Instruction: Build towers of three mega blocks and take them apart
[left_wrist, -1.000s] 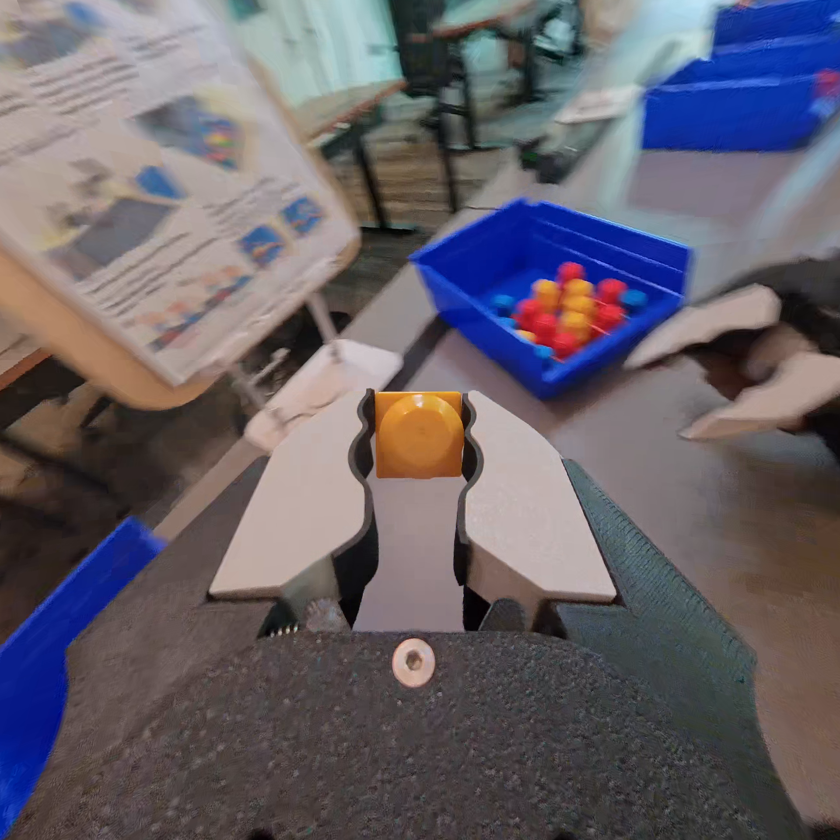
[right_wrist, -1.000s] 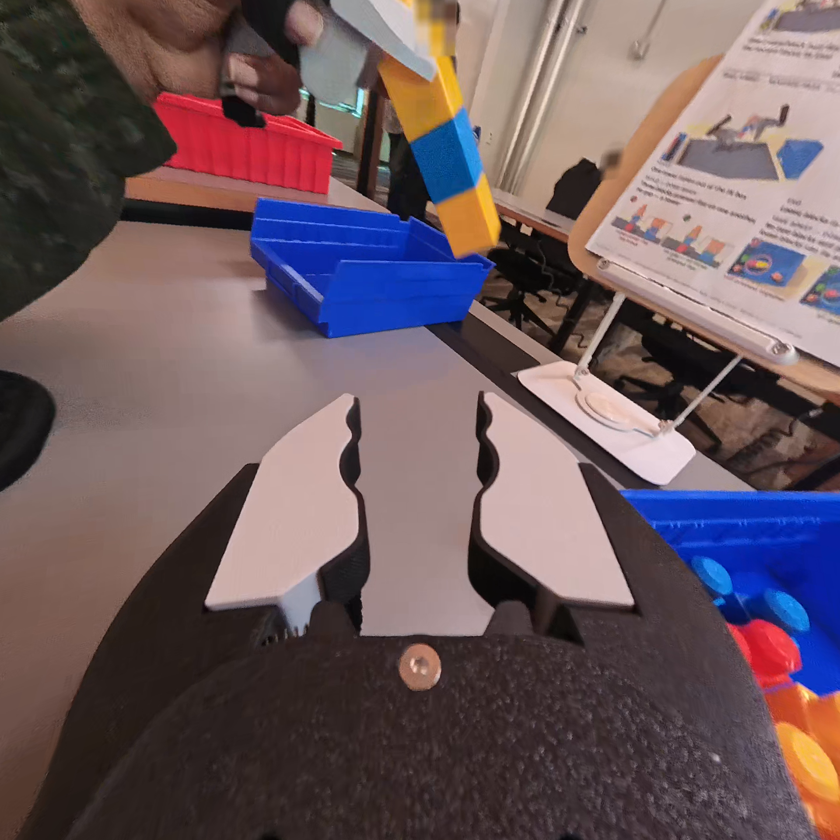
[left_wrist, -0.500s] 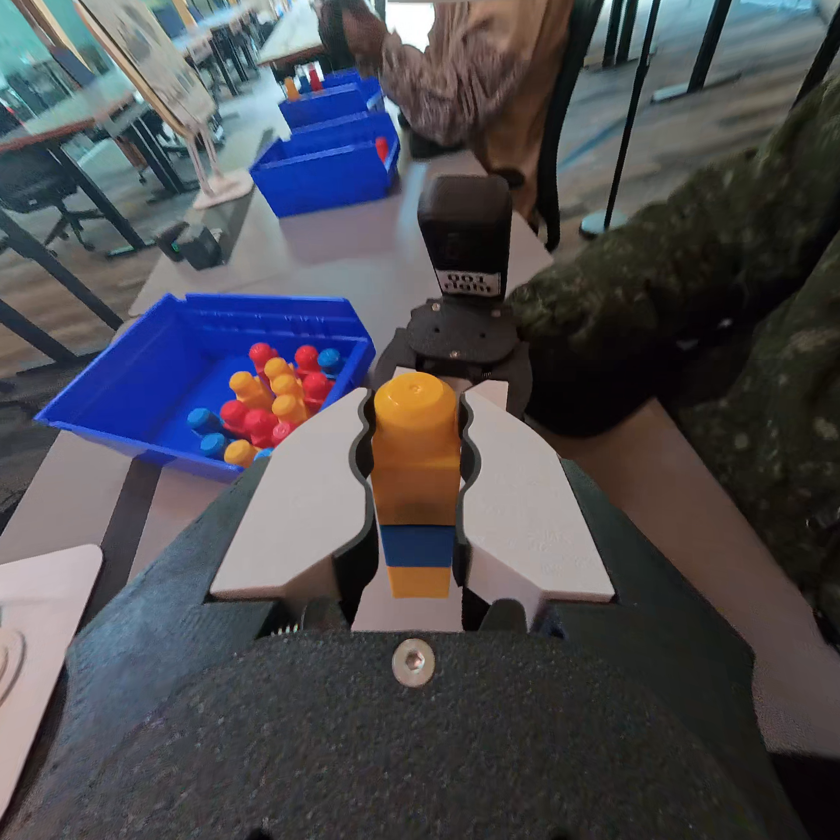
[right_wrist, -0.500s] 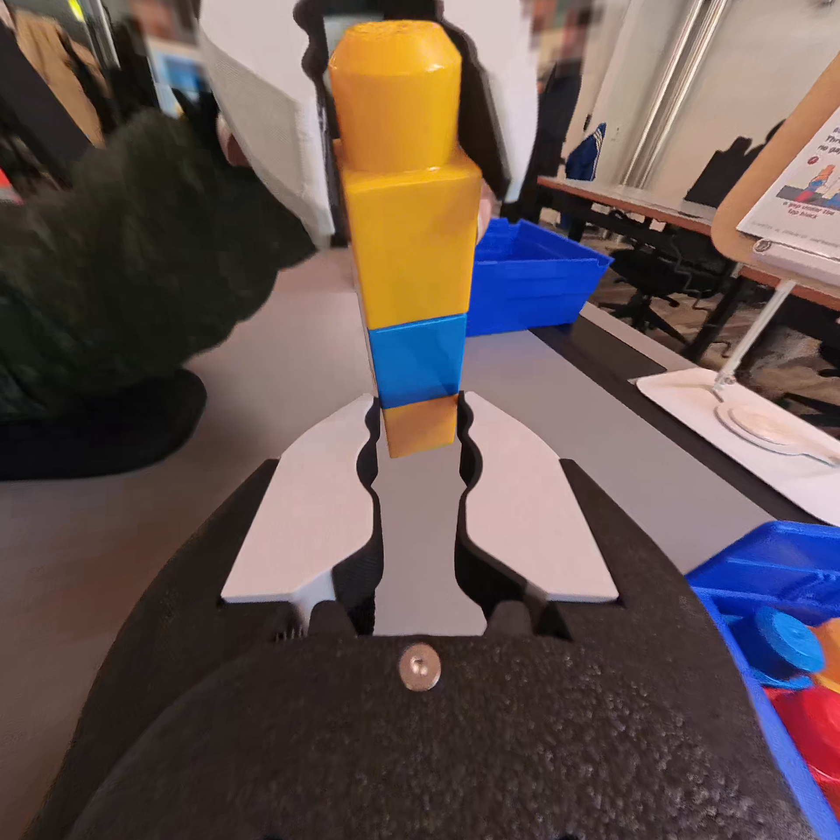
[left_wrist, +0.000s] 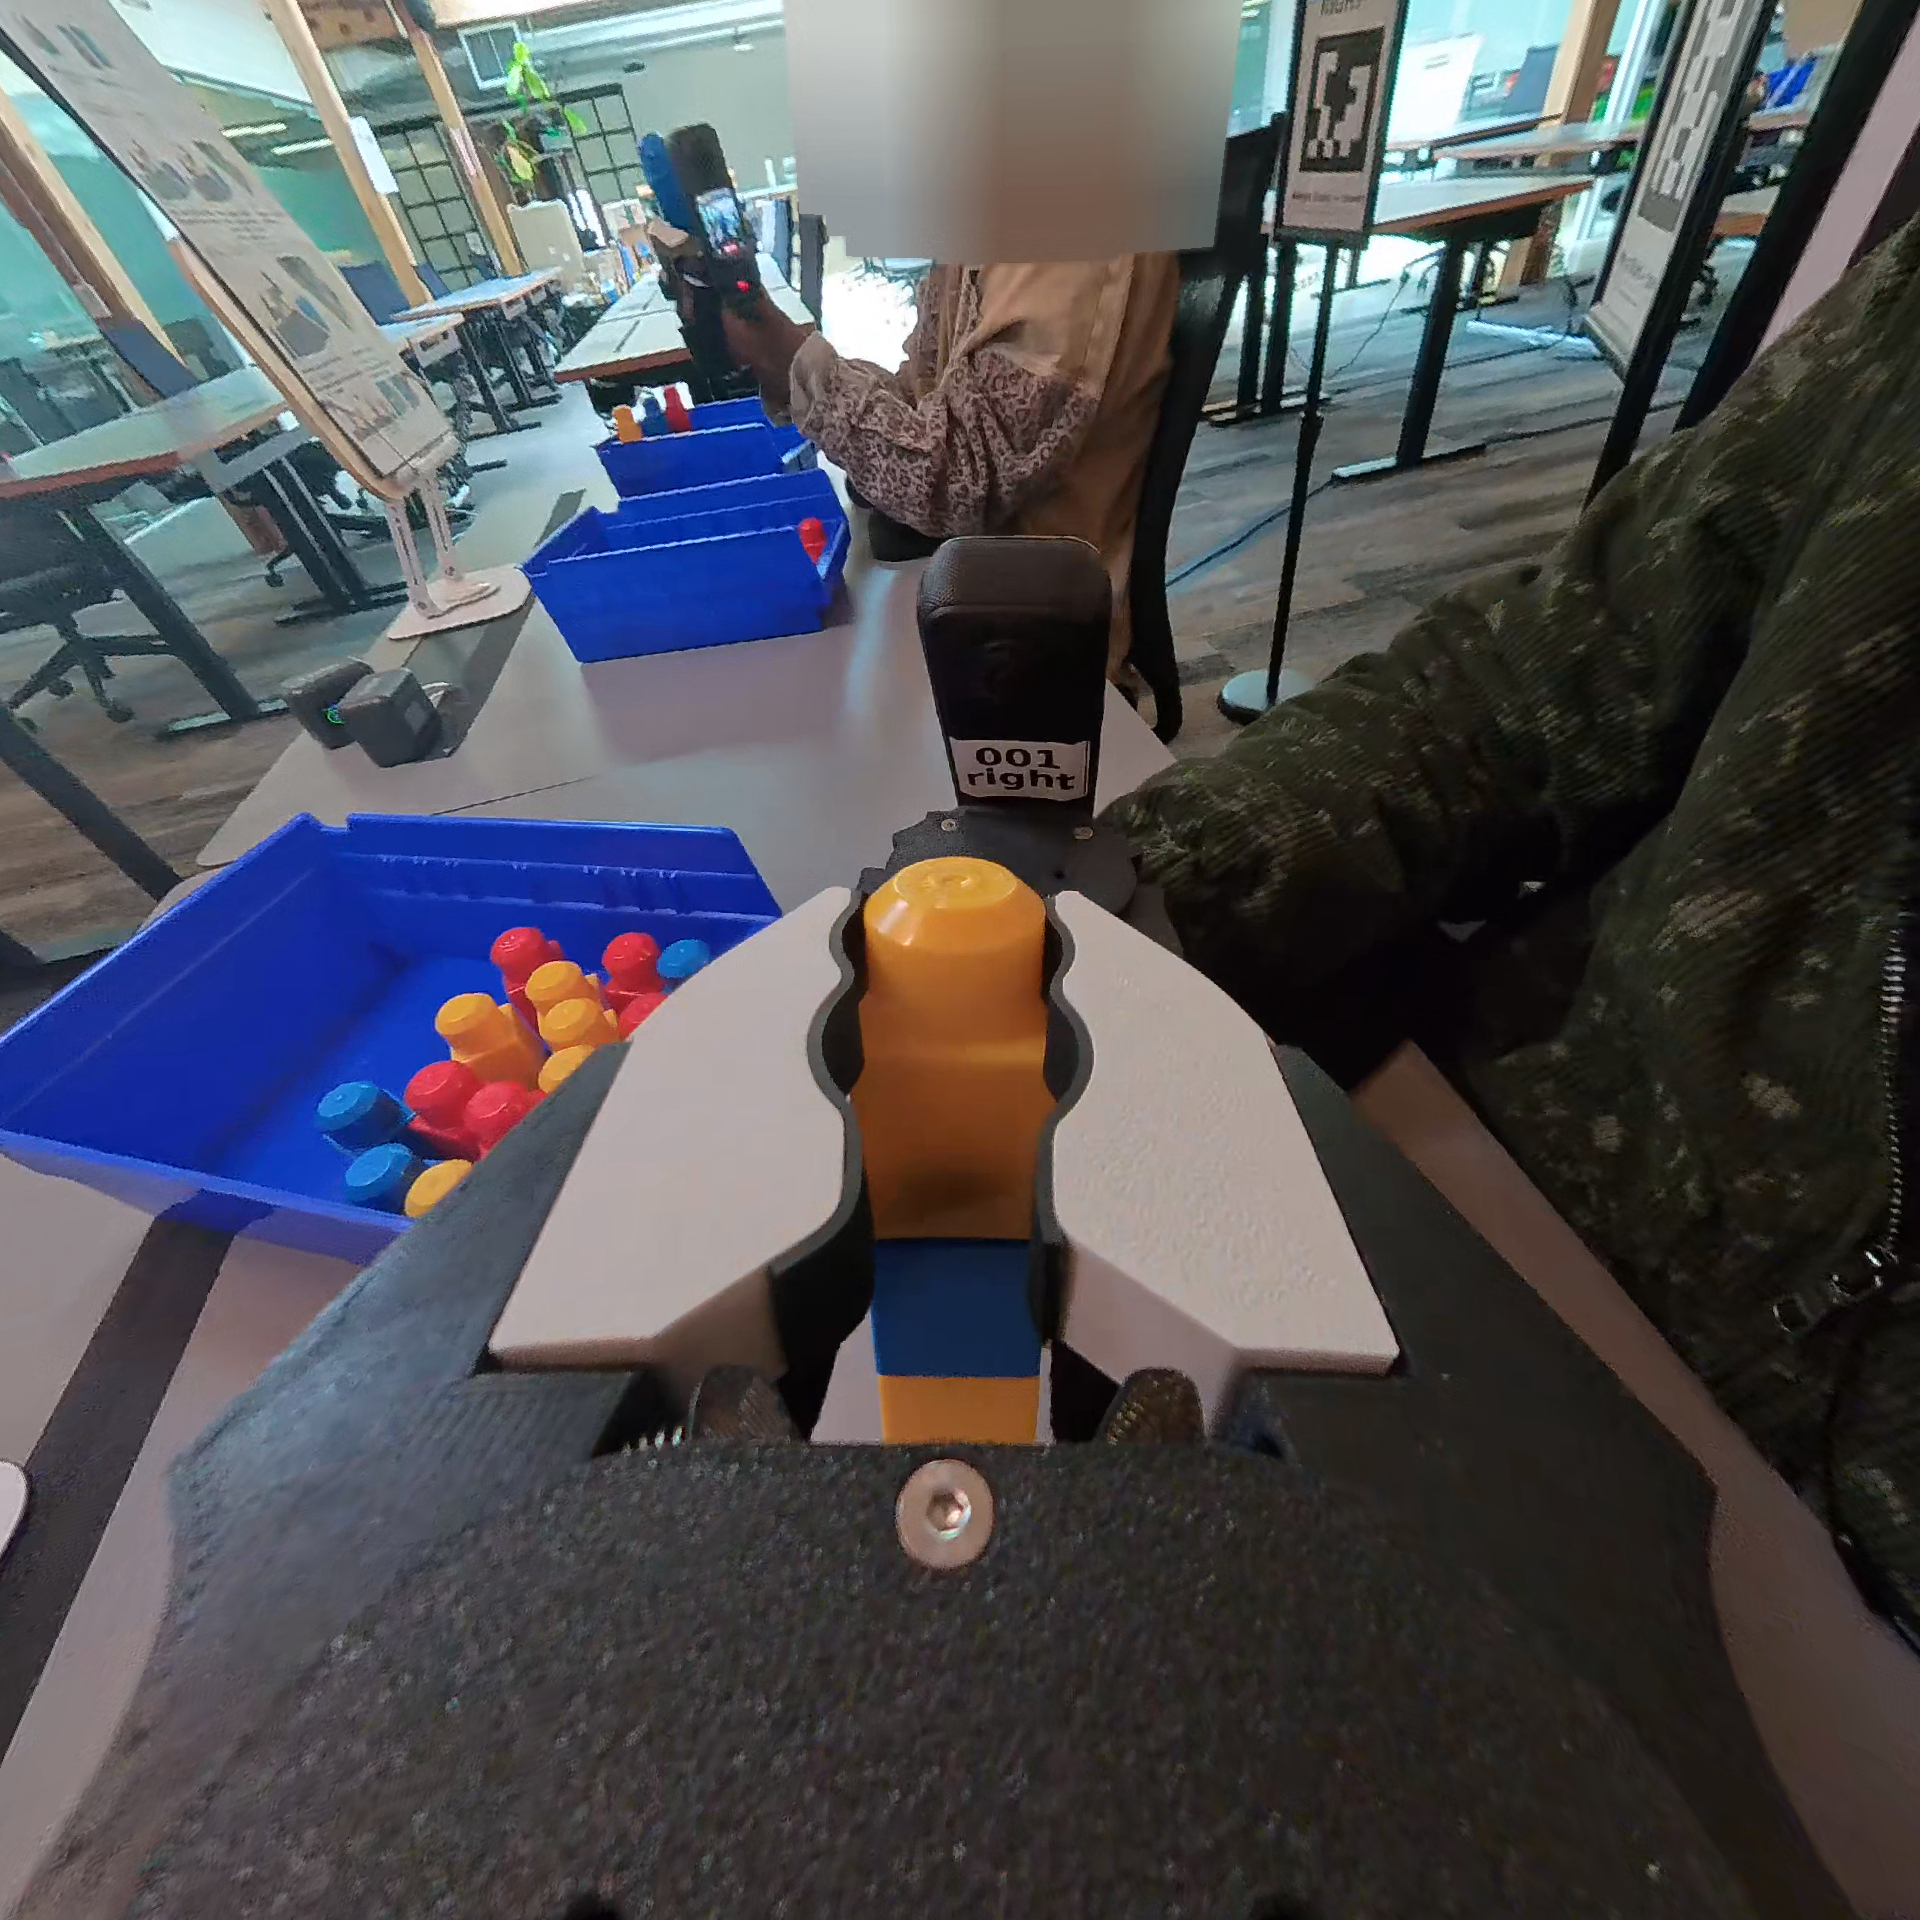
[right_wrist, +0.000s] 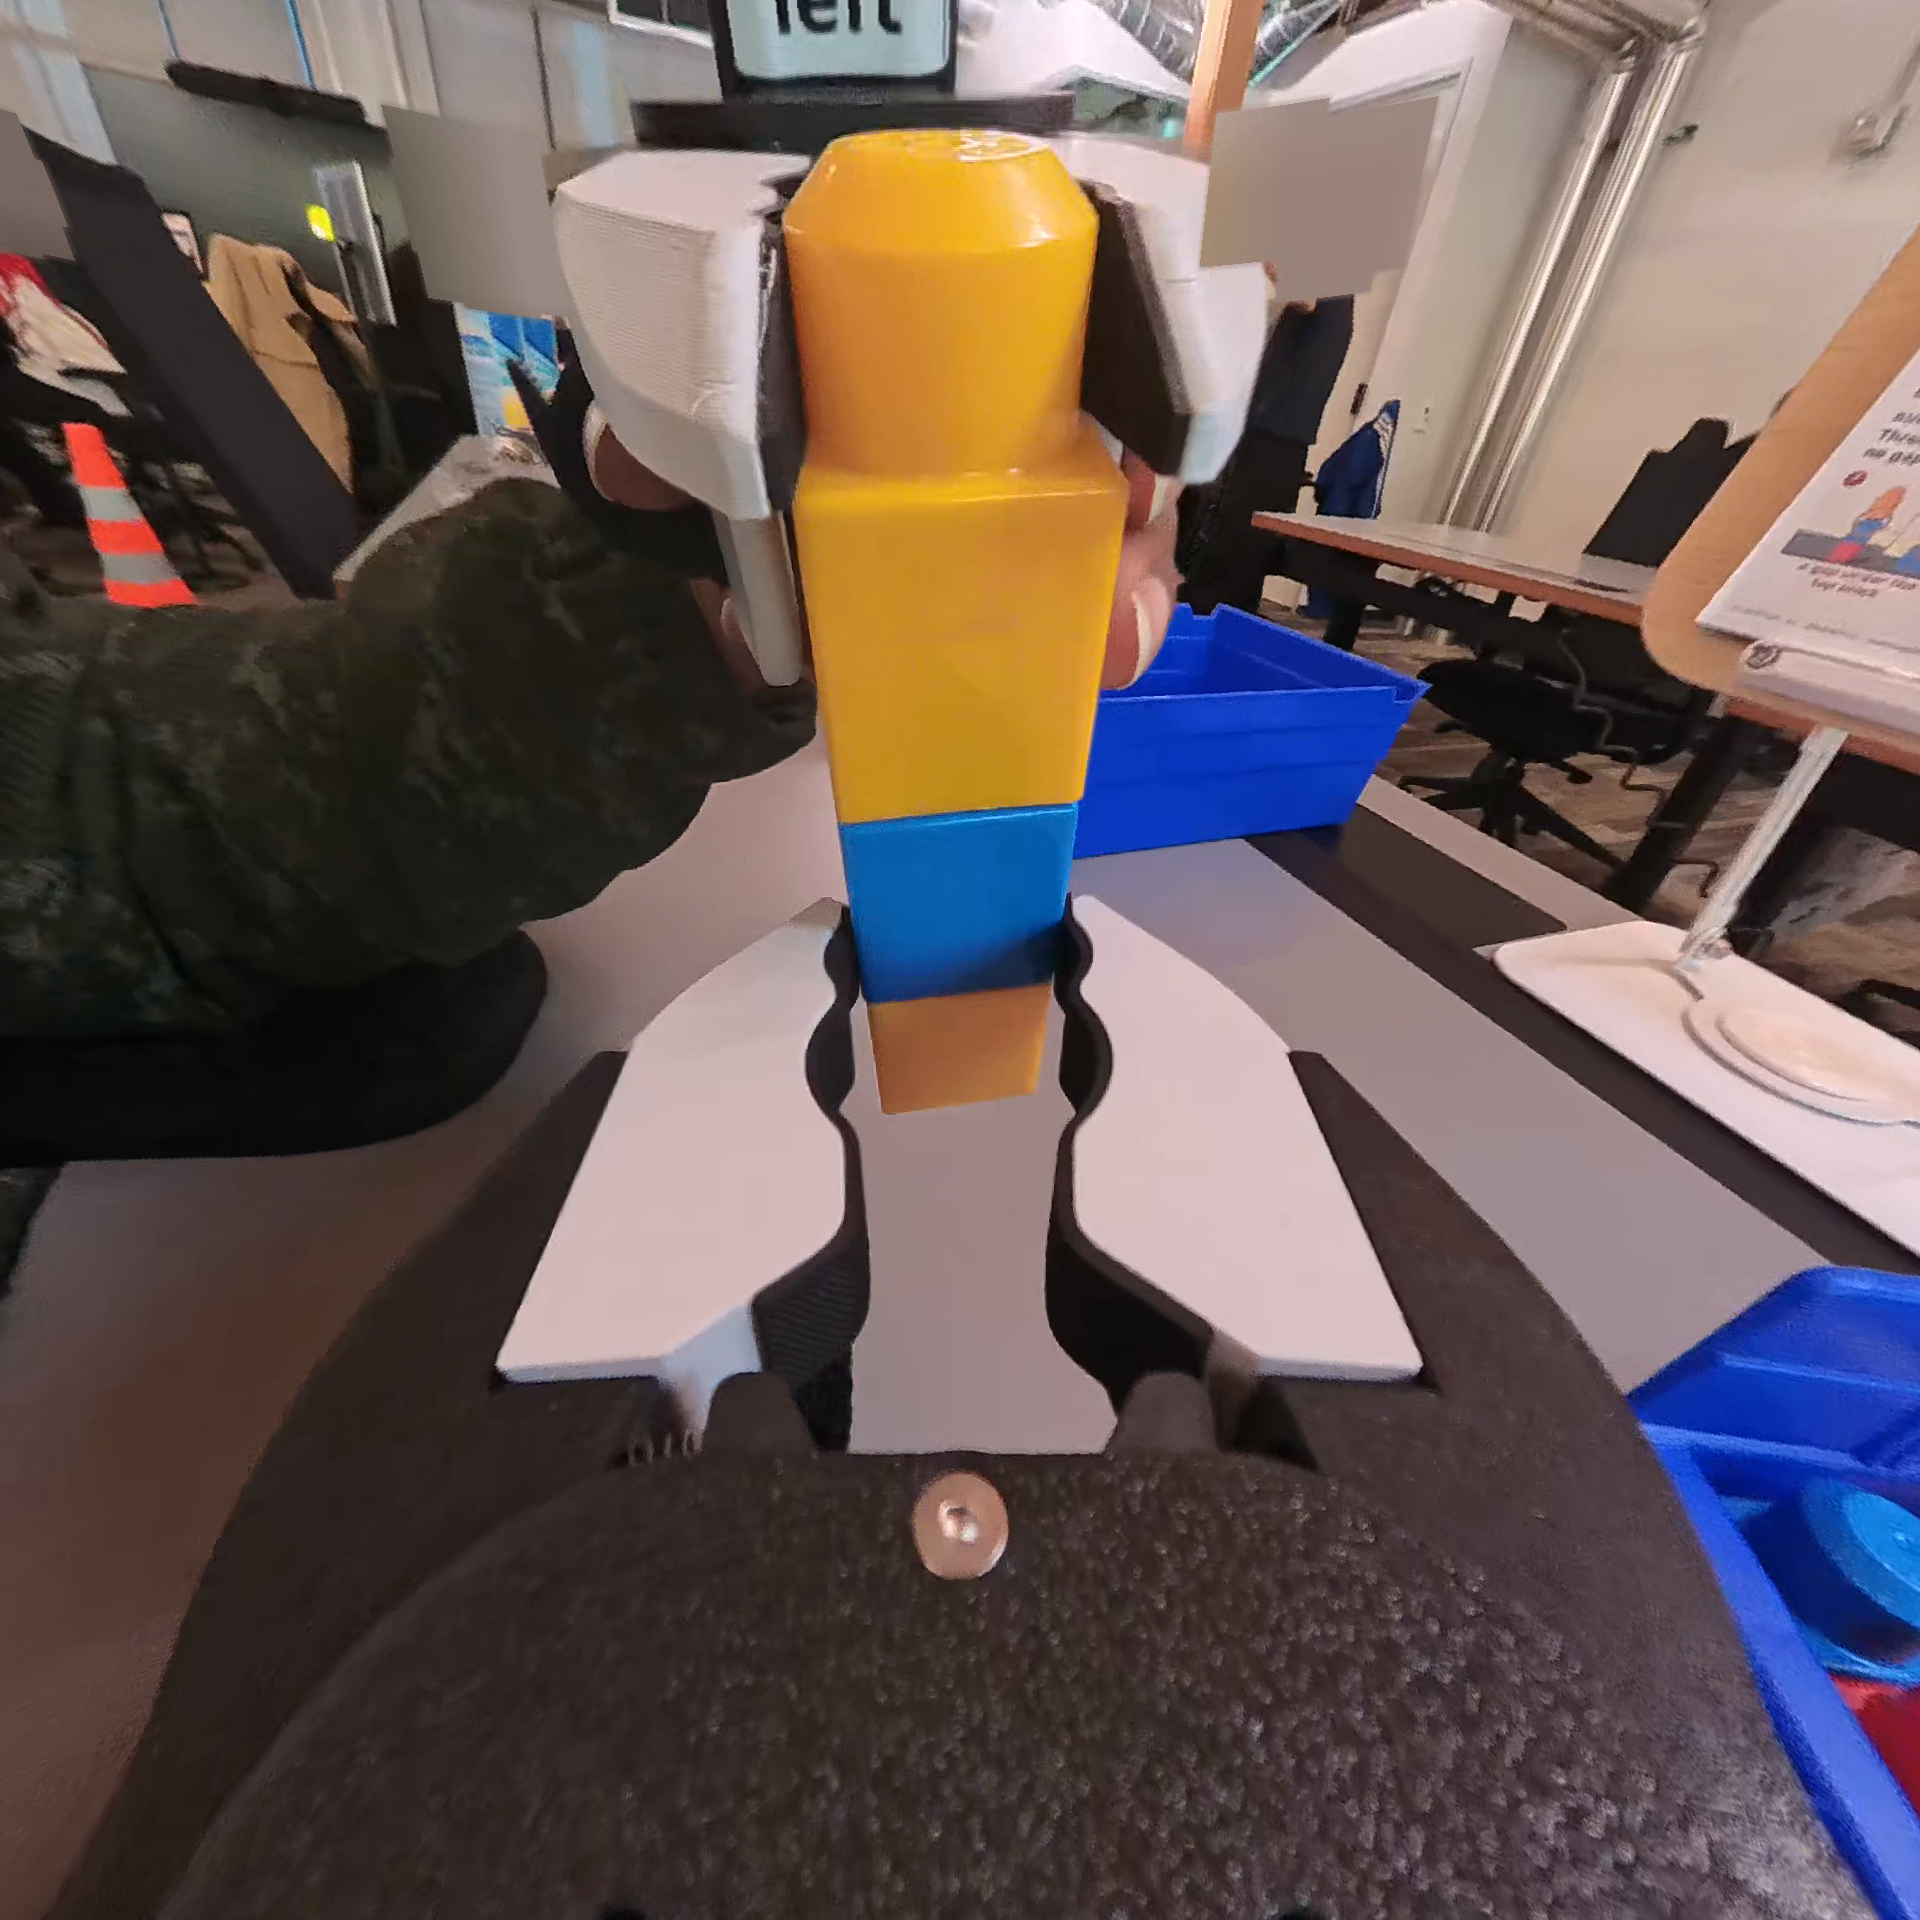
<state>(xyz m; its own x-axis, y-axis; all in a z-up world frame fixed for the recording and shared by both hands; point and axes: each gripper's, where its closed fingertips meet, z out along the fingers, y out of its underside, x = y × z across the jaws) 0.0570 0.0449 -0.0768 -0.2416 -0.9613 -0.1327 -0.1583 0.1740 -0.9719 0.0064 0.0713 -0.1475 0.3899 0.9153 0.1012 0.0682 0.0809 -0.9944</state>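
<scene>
The left claw (left_wrist: 948, 1049) pinches the tower's top orange block (right_wrist: 951, 499). The right claw (right_wrist: 956, 971), spread around the blue block (right_wrist: 956, 899), should clamp squarely, then pull straight away.

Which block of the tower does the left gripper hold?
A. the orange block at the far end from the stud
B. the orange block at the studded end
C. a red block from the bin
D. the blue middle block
B: in the left wrist view, the left gripper is shut on the orange block at the studded end, while the blue middle block lies outside its grip.
</scene>
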